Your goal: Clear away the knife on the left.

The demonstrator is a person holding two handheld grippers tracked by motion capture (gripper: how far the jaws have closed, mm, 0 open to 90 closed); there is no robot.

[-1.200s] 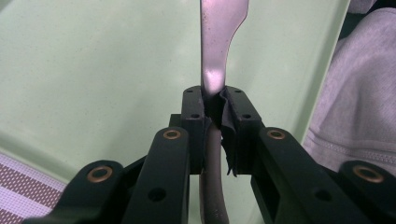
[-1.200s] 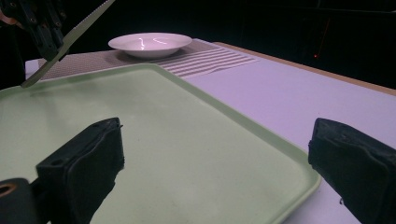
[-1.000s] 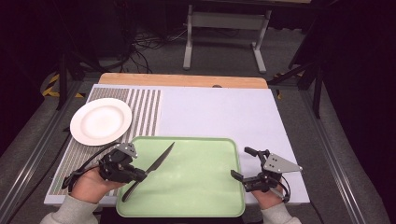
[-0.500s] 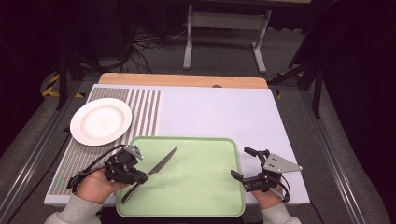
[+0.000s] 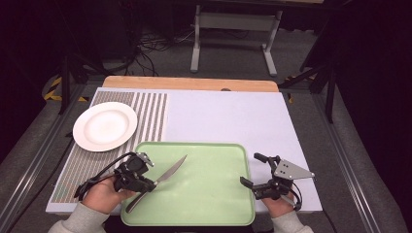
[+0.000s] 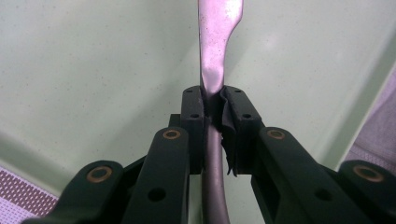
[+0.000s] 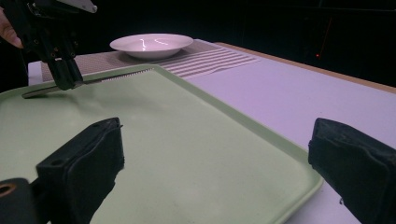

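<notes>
Jaws of the left gripper [image 6: 212, 109] clamp the knife [image 5: 163, 178] at its narrow neck, right gripper [image 5: 257, 171] gaping apart, so the blade ahead could pivot and slip

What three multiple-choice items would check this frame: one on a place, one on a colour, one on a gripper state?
1. Where is the white plate?
A. on the tray
B. on the striped mat, beyond the tray's left corner
C. on the floor

2. What colour is the tray?
A. green
B. red
C. black

3. What is the left hand-held gripper doing?
A. open over the plate
B. shut on the knife
C. open beside the tray

Key: 1 B, the plate sits on the stripes; 2 A, pale green; 3 B, its jaws clamp the handle.
</notes>
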